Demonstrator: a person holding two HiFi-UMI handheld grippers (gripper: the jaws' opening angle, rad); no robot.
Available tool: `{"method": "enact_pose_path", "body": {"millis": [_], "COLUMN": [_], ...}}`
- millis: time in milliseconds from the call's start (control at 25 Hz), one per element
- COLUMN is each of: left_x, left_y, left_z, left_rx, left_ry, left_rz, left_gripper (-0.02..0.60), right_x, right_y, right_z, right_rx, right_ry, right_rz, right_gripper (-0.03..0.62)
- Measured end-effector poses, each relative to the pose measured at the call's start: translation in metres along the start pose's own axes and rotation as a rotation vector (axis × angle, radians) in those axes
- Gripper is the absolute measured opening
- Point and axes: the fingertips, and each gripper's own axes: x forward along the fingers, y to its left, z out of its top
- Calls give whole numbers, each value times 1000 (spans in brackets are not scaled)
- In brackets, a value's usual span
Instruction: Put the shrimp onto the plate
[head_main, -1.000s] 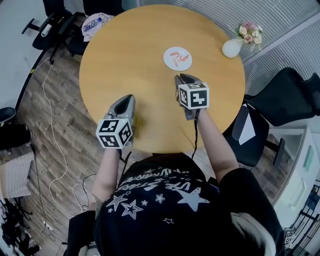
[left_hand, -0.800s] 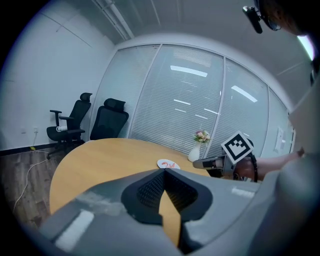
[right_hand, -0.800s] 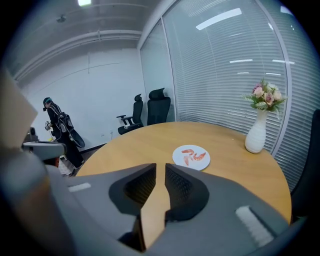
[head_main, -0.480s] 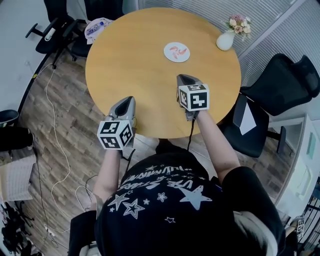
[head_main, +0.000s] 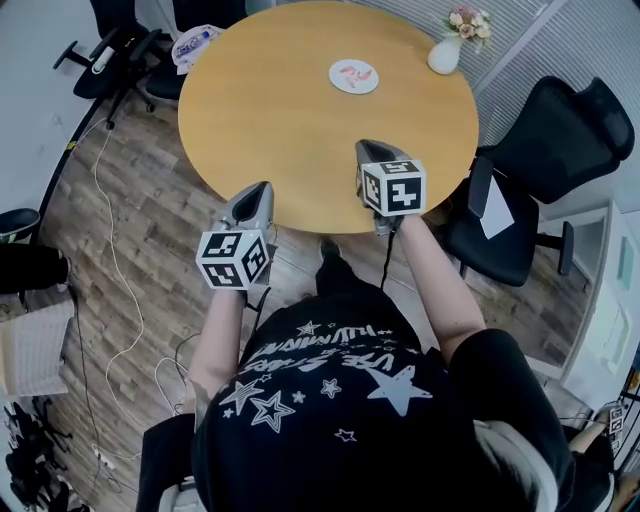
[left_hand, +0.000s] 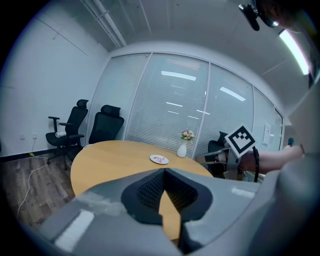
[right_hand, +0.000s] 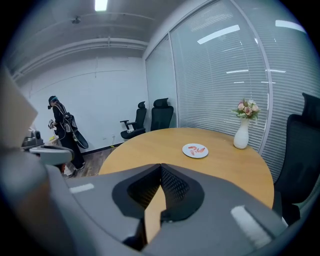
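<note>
Head view: the left hand-held gripper (head_main: 260, 190) and the right hand-held gripper (head_main: 363, 152) are held side by side at the near edge of the round wooden counter (head_main: 260, 100), tips pointing across it. The plate (head_main: 354, 76) with the shrimp (head_main: 352, 72) on it lies well ahead of the right hand-held gripper, on the far part of the counter. A white vase (head_main: 445, 55) of flowers stands to the right of the plate.

Left gripper view: the jaws meet at their tips with nothing between them. The plate sits far ahead, just beyond the tips, the vase just right of it.

Right gripper view: the jaws are likewise pressed together and empty. The plate with pink shrimp lies well ahead and slightly right, the vase further right.
</note>
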Motion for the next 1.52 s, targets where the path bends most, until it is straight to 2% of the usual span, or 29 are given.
{"method": "enact_pose_path", "body": {"millis": [360, 680, 1040, 1520], "left_x": [-24, -24, -16, -33], "left_y": [-19, -46, -69, -111], "left_z": [-25, -35, -29, -53], "left_rx": [0, 13, 14, -2], "left_ry": [36, 57, 35, 46], "left_rz": [-77, -136, -116, -35], "left_gripper": [2, 2, 2, 2], "right_x": [-54, -83, -96, -132], "right_y": [30, 22, 9, -6], "right_z": [-42, -60, -55, -91], "right_rx": [43, 52, 46, 43], "right_ry": [2, 9, -19, 11], "right_rz": [-4, -19, 20, 88], "right_gripper": [2, 2, 0, 0]}}
